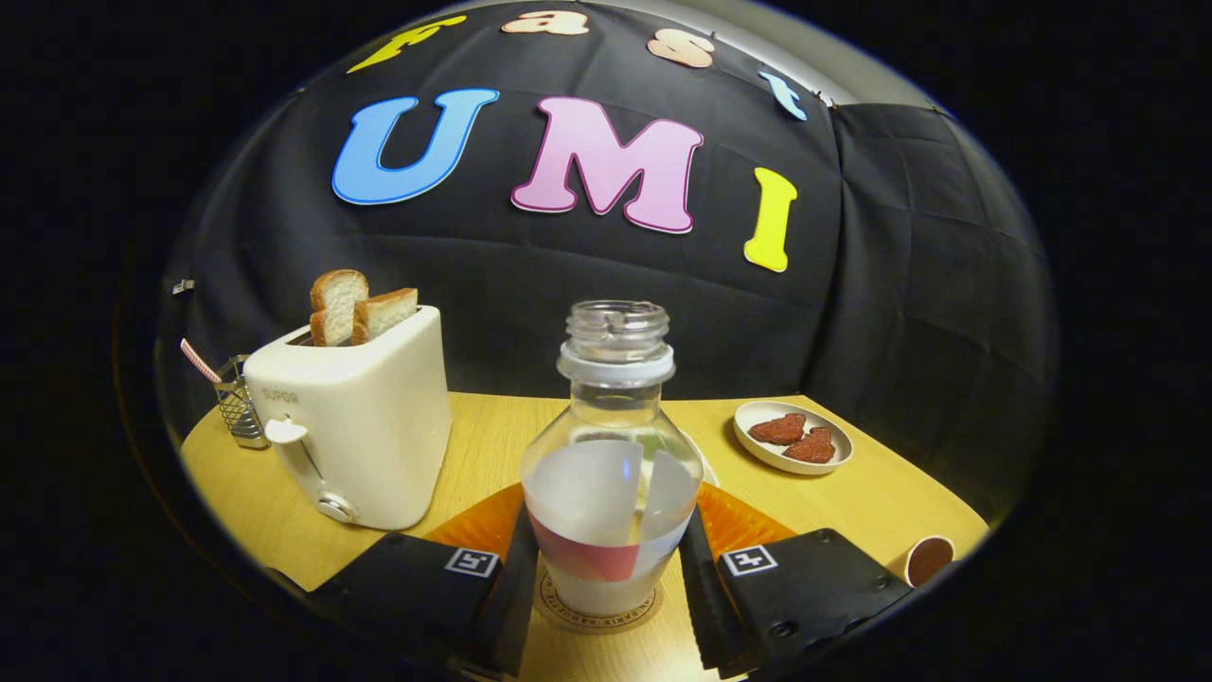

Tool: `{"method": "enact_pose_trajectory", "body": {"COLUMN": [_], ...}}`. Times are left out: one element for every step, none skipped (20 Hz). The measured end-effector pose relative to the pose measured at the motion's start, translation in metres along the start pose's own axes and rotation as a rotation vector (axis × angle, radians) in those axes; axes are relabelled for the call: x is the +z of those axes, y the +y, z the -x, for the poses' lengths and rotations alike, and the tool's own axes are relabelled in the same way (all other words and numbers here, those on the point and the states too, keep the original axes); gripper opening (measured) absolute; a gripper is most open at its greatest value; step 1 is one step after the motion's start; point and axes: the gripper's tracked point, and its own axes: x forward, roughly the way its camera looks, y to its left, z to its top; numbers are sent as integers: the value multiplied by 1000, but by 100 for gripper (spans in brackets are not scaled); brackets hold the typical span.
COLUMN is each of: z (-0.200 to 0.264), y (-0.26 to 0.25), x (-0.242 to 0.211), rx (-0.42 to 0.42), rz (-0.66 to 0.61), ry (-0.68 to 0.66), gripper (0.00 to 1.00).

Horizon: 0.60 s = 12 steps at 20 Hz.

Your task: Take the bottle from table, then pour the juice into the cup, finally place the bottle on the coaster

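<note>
Clear plastic bottle (612,474) stands upright on the coaster (598,606), between the claw (606,578) fingers, which flank it (contact unclear); cup (928,559) right of bottle; best to part evenly, then withdraw straight back.

The tool (606,587) has two flat blocks, each with a small square sticker (and some round screws).

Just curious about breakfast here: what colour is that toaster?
Cream white, seen best in the gripper view: the toaster beside the bottle.
</note>
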Motion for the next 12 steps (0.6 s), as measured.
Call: {"method": "enact_pose_trajectory", "body": {"z": [-3,-4,-6,-3,-3,-2,0,1,3,2,-1,9], "y": [-1,-2,-1,-2,-2,-2,-2,-4,-4,-3,-4,-3], "x": [-4,-9,-17,-12,-14,-16,-15,-14,-14,-17,-18,-12], "rx": [-1,-1,3,-2,0,1,1,-11,-13,-14,-15,-10], "rz": [-2,-5,-17,-30,-41,-47,-49,-39,-33,-30,-24,-20], "ry": [8,21,38,23,16,25,24,29,32,34,32,24], "gripper": [70,70,70,71,73,72,74,76,77,82,90,100]}}
